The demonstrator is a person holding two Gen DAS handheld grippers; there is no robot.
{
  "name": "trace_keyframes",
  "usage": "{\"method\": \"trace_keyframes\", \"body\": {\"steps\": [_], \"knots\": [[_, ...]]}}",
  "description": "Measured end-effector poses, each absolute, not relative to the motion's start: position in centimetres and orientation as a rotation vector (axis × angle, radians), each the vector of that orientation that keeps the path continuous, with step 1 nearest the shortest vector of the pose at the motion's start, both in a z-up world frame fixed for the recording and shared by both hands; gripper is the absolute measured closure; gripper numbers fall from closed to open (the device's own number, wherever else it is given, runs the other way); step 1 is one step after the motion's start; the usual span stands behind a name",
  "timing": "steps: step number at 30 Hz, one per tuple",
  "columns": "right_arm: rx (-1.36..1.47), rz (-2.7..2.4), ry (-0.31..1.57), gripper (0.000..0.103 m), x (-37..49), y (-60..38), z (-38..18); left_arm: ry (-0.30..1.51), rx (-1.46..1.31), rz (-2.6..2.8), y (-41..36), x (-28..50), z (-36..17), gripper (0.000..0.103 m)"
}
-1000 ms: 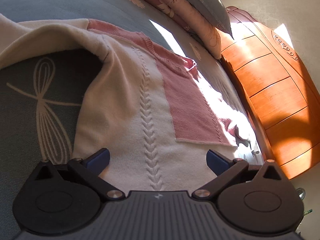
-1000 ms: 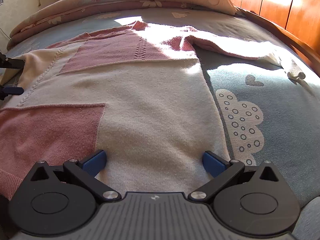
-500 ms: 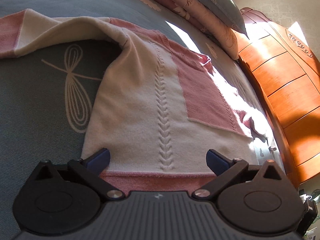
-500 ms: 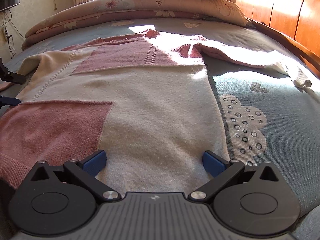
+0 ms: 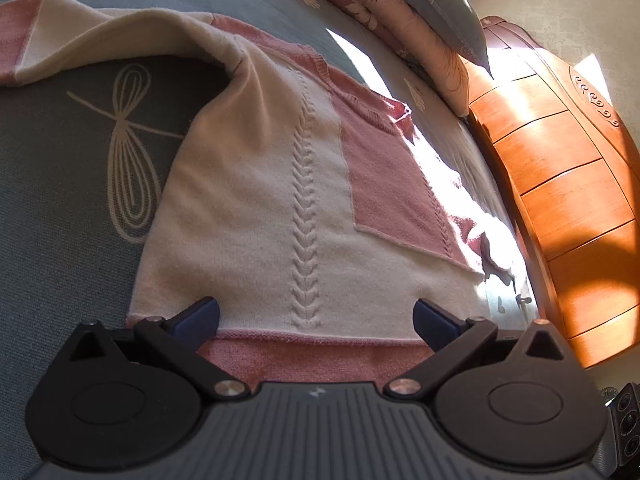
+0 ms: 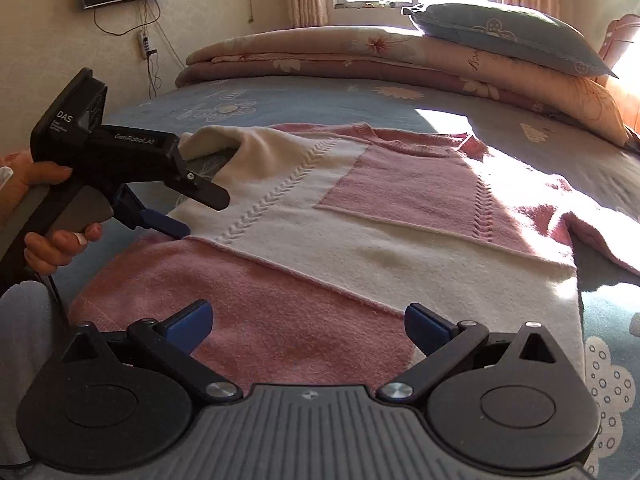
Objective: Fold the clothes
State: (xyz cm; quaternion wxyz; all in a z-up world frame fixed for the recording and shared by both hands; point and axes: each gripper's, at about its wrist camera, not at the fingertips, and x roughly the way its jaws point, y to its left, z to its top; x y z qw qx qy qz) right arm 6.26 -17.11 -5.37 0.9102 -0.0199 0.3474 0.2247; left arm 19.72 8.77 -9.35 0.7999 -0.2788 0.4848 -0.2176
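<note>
A pink and cream knitted sweater (image 6: 360,232) lies spread flat on the blue patterned bedspread (image 6: 500,104), its hem toward the near edge and its collar toward the far side, with one sleeve (image 5: 80,40) trailing off to the left over a dragonfly print (image 5: 128,152). The left gripper (image 5: 316,314) hovers just above the near left part of the sweater, its blue-tipped fingers (image 5: 200,312) spread wide with nothing between them; from the other camera it shows at the left, held in a person's hand (image 6: 52,240). The right gripper (image 6: 308,324) sits over the pink hem panel at the near edge, its jaws likewise wide apart and empty. At the far side of the bed a folded floral quilt (image 6: 360,52) is stacked with a blue pillow (image 6: 500,32) on top. An orange wooden headboard (image 5: 560,200) stands at the right, streaked with sunlight that also falls across the sweater's right shoulder.
</note>
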Motion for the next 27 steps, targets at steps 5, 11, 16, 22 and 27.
{"method": "trace_keyframes", "body": {"steps": [5,11,16,22,27], "knots": [[-0.119,0.709,0.713,0.005,9.0,-9.5,-5.6,1.095,-0.669,-0.532,10.1,20.7,-9.9,0.001],[-0.149,0.796,0.744,0.032,8.9,-8.0,-7.6,1.083,-0.679,-0.571,10.3,20.8,-10.3,0.001],[-0.239,0.773,0.735,0.031,4.7,-10.9,-7.6,1.069,-0.695,-0.593,10.6,20.9,-10.5,0.001],[-0.153,0.805,0.694,0.027,6.3,-8.9,-5.2,1.068,-0.667,-0.588,10.3,20.9,-10.3,0.001],[-0.143,0.869,0.723,0.026,8.3,-5.2,-6.2,1.061,-0.614,-0.588,9.8,20.6,-10.0,0.001]]}}
